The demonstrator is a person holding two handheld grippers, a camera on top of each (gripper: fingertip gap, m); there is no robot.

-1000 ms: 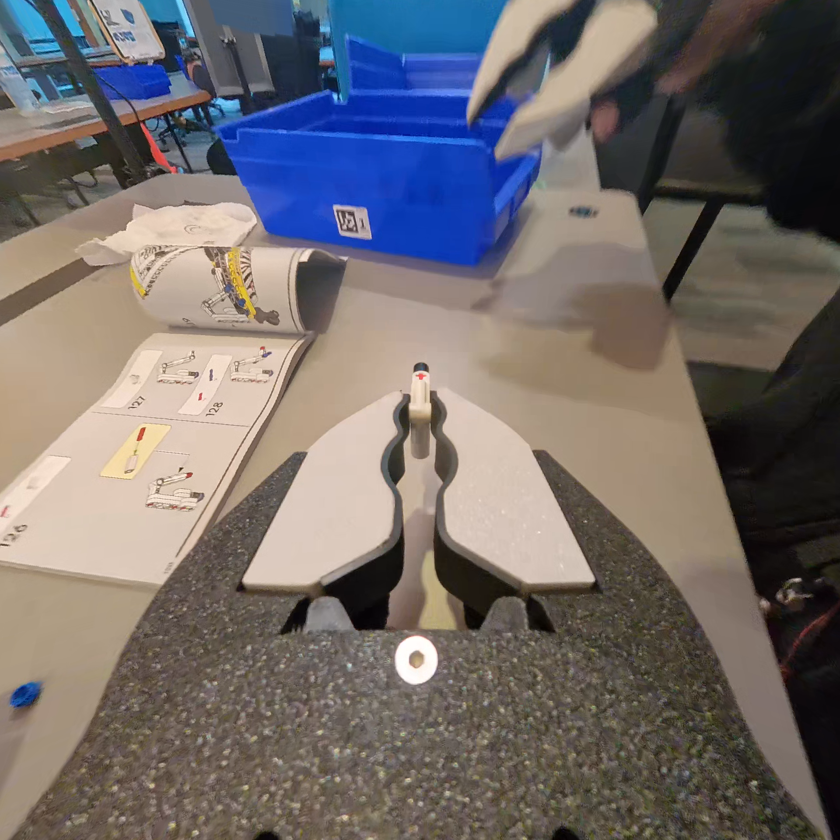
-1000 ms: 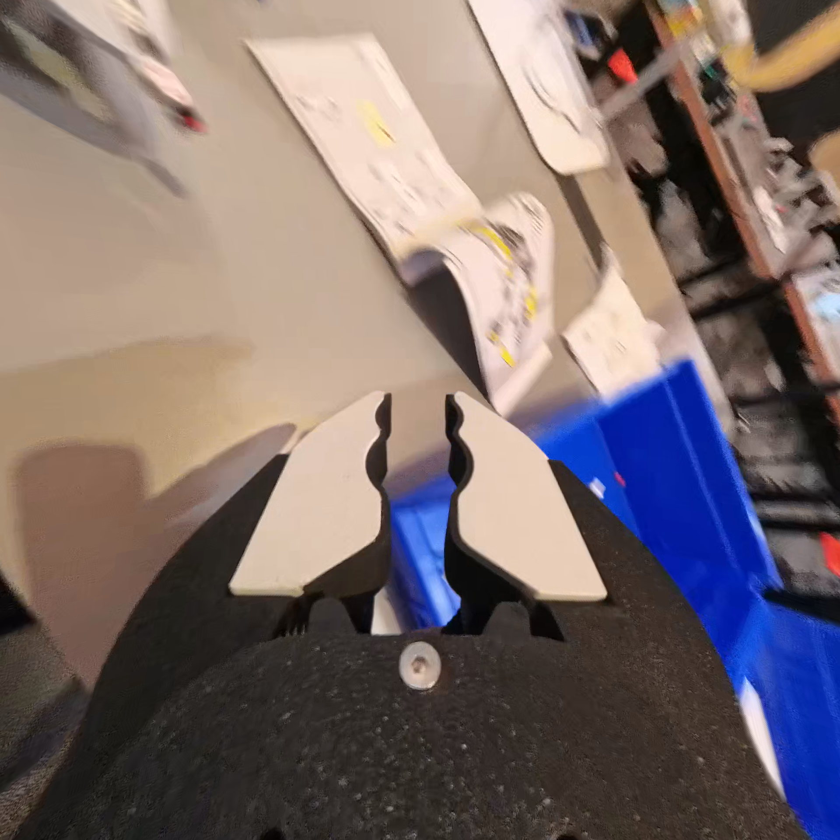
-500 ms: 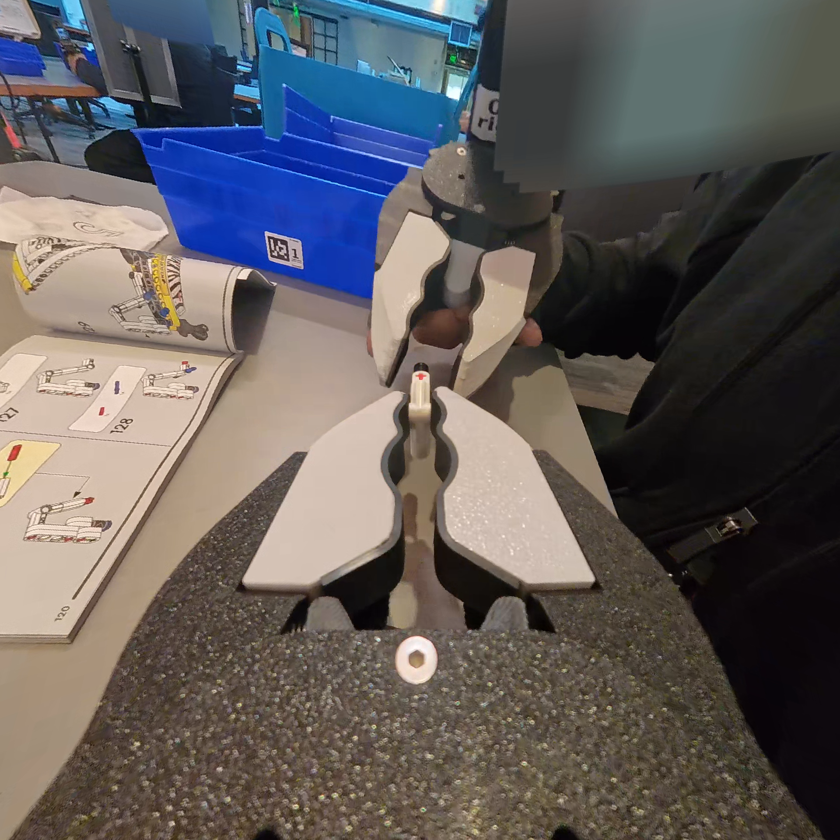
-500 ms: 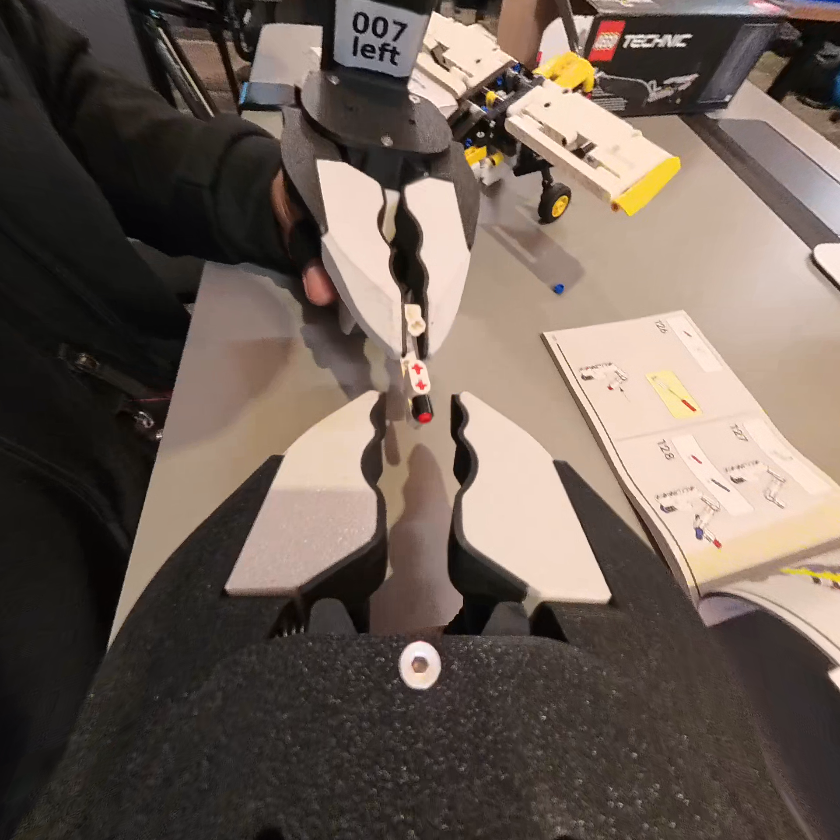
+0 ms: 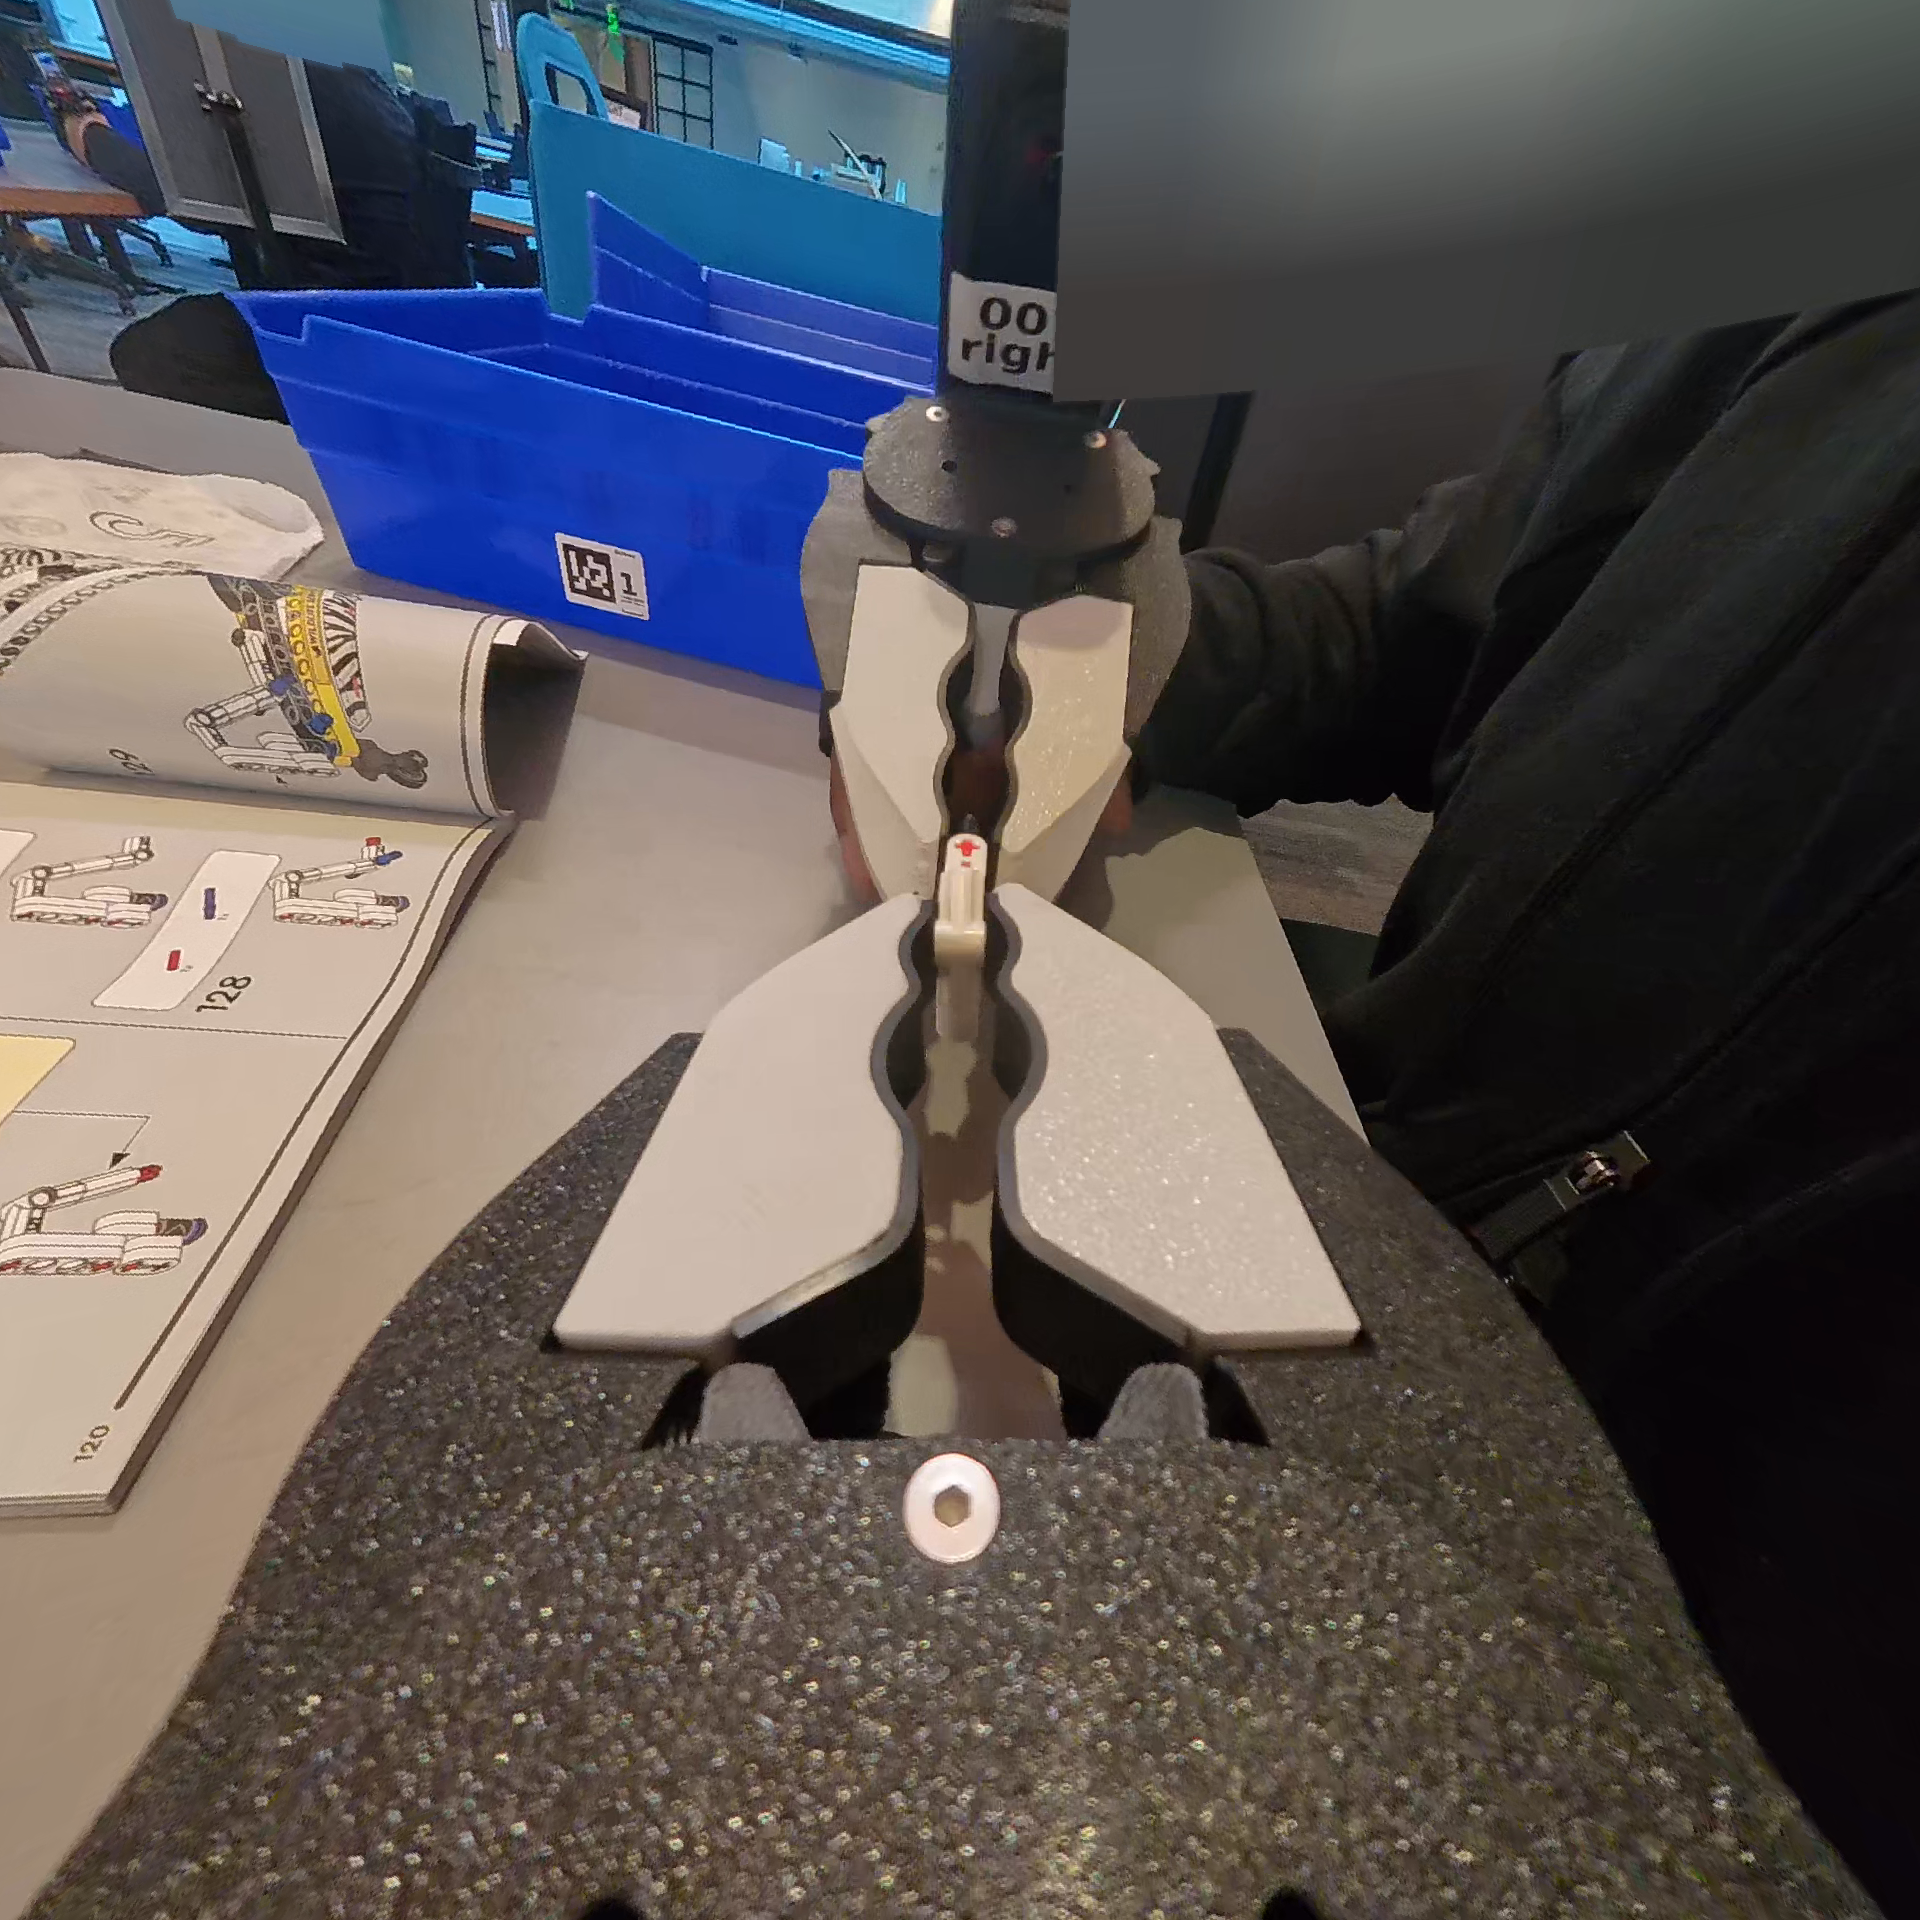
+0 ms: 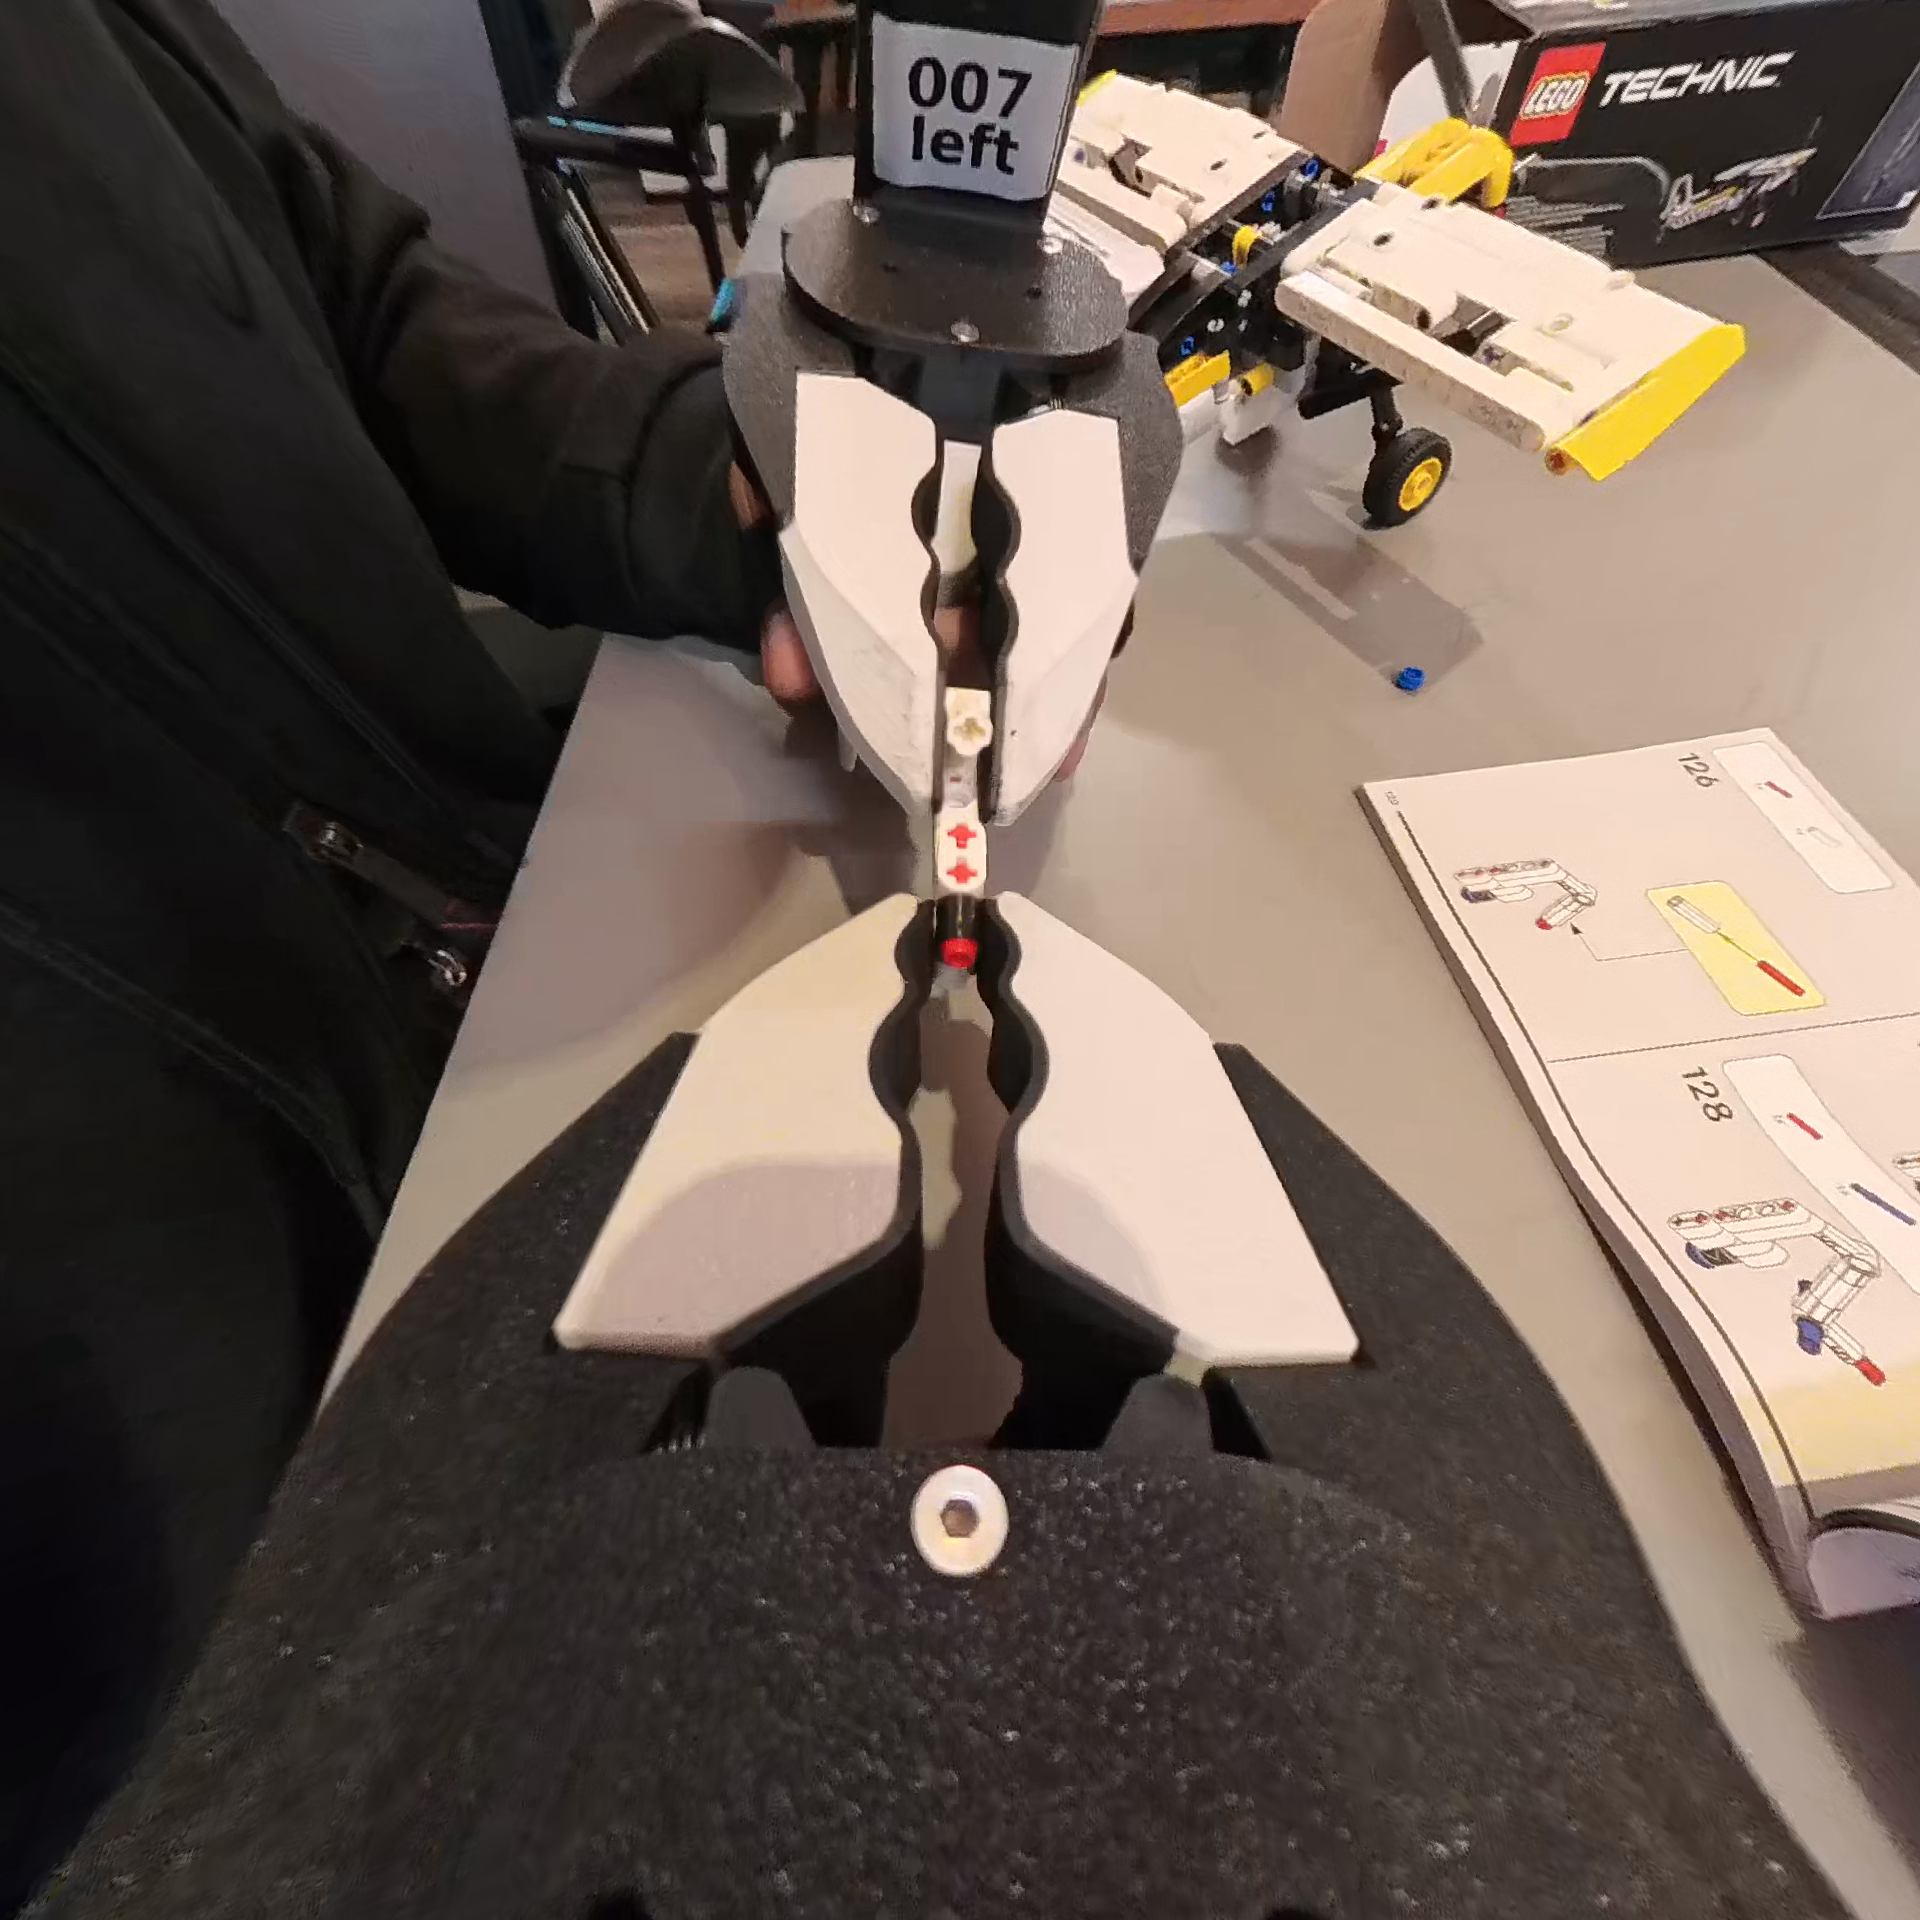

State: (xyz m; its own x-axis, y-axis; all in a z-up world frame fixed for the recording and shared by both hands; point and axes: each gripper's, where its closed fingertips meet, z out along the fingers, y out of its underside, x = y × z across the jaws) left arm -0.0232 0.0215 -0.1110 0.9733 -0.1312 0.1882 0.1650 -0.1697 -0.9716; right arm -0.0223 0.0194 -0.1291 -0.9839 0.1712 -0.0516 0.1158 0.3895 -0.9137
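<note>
My left gripper (image 5: 958, 914) is shut on a small white toy-brick beam (image 5: 956, 935) with red cross pins and holds it above the grey table (image 5: 623, 935). The right wrist view shows the same beam (image 6: 960, 852) sticking out of the left gripper (image 6: 961, 800). A short black part with a red tip (image 6: 956, 940) continues from the beam's free end. My right gripper (image 6: 956, 920) faces the left one tip to tip and is shut on that black red-tipped end. In the left wrist view the right gripper (image 5: 971, 831) stands just beyond the beam.
An open instruction booklet (image 5: 208, 935) (image 6: 1714, 1091) lies on the table. A blue bin (image 5: 582, 447) stands behind it. A white and yellow brick-built plane (image 6: 1403, 301), a black box (image 6: 1714, 114) and a small blue piece (image 6: 1408, 678) are farther off. A person in black (image 5: 1662, 935) sits at the table's edge. Only a small space, under 4 cm, lies between the two pairs of fingers. The small blue piece (image 6: 1408, 678) is about 20 cm from both grippers' fingertips.
My right gripper swung in from above the blue bin to face the left one, then its jaws closed on the black red-tipped end. The left gripper kept its hold on the white beam.
</note>
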